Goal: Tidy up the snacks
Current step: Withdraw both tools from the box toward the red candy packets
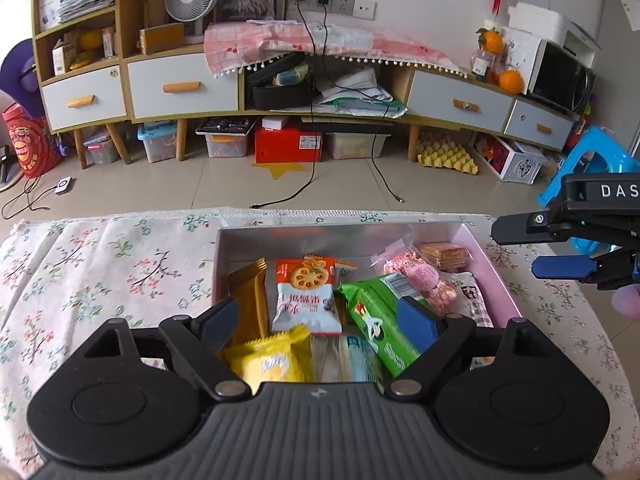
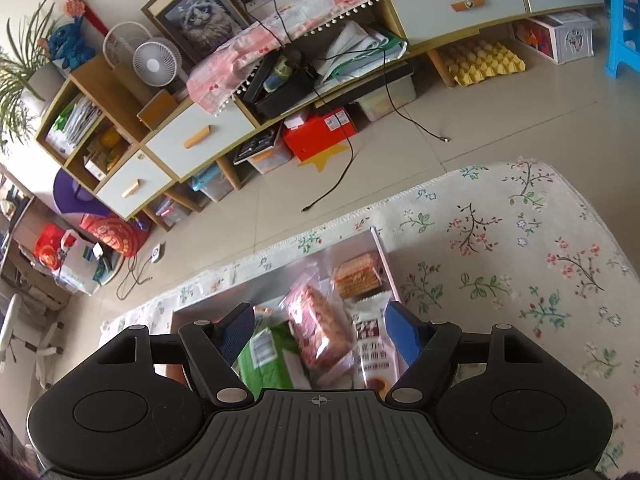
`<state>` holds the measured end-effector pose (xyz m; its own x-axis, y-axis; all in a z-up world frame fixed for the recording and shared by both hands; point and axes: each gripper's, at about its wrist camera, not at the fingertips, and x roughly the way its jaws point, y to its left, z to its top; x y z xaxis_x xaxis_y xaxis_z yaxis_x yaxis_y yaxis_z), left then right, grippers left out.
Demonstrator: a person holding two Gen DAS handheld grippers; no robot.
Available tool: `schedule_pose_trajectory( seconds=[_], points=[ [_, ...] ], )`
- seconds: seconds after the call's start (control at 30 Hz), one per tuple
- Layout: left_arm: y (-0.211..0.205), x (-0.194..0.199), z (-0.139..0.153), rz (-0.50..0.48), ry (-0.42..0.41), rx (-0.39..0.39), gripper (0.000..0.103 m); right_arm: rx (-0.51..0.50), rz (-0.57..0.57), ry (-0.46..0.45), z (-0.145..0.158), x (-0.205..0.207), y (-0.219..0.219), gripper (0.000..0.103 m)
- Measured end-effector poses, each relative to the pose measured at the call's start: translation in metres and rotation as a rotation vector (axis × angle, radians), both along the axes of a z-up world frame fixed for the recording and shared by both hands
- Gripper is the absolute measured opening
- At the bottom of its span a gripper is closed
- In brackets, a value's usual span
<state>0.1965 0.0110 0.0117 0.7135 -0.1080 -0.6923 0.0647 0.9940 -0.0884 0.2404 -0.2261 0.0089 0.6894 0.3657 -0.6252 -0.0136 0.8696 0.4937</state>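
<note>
Both my hand-held grippers wide, nothing held: left hand-held gripper (image 1: 320, 322), right hand-held gripper (image 2: 320, 338) over pink box (image 1: 505, 280) on counter. Snack packets (image 1: 306, 296) inside. Seems release step; next choose packet.

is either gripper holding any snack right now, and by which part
Nothing is held. The left gripper and right gripper both stand open above the snack box.
</note>
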Motion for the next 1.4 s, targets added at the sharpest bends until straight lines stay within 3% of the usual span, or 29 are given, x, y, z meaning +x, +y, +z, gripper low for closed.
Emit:
schedule_pose_trajectory(
  seconds=[0.4,0.6,1.0,1.27,1.4],
  points=[
    [0.008,-0.047,0.011,0.009,0.041,-0.017,0.089,0.013,0.063,-0.009,0.021,-0.057,0.0,0.074],
    [0.01,-0.068,0.01,0.001,0.075,-0.03,0.095,-0.021,0.101,0.007,0.02,-0.087,0.002,0.08],
    [-0.002,-0.097,-0.008,-0.058,0.112,0.001,0.102,-0.099,0.144,0.045,-0.007,-0.123,0.002,0.086],
    [-0.013,-0.102,-0.025,-0.083,0.145,0.048,0.103,-0.139,0.074,0.079,-0.041,-0.126,-0.012,0.086],
    [-0.022,-0.099,-0.032,-0.094,0.158,0.076,0.103,-0.123,0.044,0.139,-0.055,-0.117,-0.02,0.086]
  ],
)
